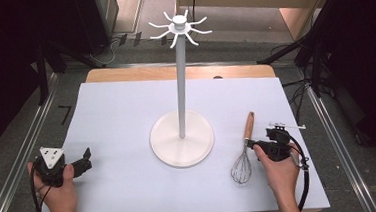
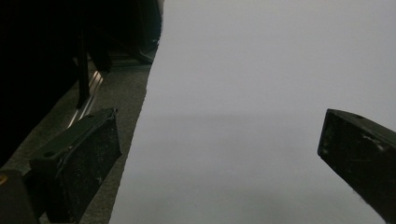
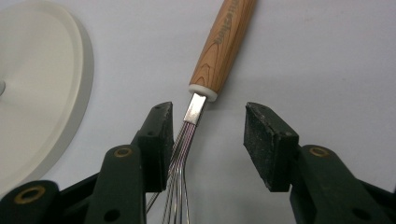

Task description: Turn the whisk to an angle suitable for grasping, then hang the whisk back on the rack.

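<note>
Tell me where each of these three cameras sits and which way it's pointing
High view: above the person's side, facing forward and down on the white table, hook stand and whisk; both hands hold the left gripper and right gripper.
Left gripper view: rides the left gripper, facing bare tabletop and its edge; jaws open.
Right gripper view: rides the right gripper, jaws open around the whisk neck.
Shared: high and right gripper views show whisk and stand base.

A hook stand point(image 1: 181, 136) rises at the centre of a sheet-covered table point(image 1: 126, 105). To its right lies a whisk point(image 1: 244, 154), handle pointing away from the person, with the right gripper point(image 1: 252, 142) at its neck, jaws on either side. The left gripper point(image 1: 83, 161) rests near the table's front-left corner, well apart from the stand.
</note>
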`<state>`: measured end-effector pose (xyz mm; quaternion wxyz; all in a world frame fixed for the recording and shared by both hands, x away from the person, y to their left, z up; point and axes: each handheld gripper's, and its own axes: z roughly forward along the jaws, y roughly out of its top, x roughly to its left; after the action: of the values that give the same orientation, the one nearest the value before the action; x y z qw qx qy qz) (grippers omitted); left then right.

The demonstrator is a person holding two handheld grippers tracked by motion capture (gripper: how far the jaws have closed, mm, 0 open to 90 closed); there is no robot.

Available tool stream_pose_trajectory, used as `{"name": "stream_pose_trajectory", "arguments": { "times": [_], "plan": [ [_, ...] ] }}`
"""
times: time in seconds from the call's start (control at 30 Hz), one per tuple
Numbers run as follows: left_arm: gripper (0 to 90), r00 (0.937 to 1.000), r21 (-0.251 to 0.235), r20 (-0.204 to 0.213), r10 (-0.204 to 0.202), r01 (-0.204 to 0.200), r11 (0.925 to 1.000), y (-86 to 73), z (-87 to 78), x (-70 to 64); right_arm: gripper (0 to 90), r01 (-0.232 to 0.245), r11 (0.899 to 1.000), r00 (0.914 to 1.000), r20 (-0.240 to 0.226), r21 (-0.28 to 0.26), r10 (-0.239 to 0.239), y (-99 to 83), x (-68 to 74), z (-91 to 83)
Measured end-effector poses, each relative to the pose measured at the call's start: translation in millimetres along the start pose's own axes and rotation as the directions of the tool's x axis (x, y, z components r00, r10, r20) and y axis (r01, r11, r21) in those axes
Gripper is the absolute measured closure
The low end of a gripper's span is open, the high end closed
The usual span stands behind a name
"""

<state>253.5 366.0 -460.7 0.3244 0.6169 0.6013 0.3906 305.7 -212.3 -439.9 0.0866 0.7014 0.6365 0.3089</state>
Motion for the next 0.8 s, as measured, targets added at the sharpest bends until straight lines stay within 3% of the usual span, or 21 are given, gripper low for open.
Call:
{"name": "stream_pose_trajectory", "arguments": {
  "times": [0.13,0.33,0.47,0.63,0.8],
  "plan": [
    [0.1,1.0000,-0.005,0.004,-0.003,0.003,1.0000,-0.2,-0.2,0.3,56.5,-0.011,1.000,0.9999,0.000,0.028,0.011,1.6,4.2,3.9],
    [0.1,1.0000,0.002,0.002,0.003,-0.003,1.0000,0.0,-0.1,-0.2,61.0,-0.003,0.998,0.9988,0.049,0.067,0.000,2.7,14.9,10.9],
    [0.1,1.0000,-0.001,0.001,0.004,-0.004,1.0000,-0.1,-0.6,-0.2,61.0,-0.009,0.994,0.9986,0.052,0.106,0.004,2.7,16.8,15.8],
    [0.1,1.0000,0.001,0.003,0.003,-0.003,1.0000,0.0,-0.2,-0.2,62.9,-0.019,0.986,0.9977,0.068,0.167,0.008,3.6,21.2,22.2],
    [0.1,1.0000,0.005,0.005,0.004,-0.004,1.0000,0.2,0.4,-0.4,70.6,-0.024,0.979,0.9953,0.097,0.204,0.004,6.8,23.5,29.0]
  ]
}}
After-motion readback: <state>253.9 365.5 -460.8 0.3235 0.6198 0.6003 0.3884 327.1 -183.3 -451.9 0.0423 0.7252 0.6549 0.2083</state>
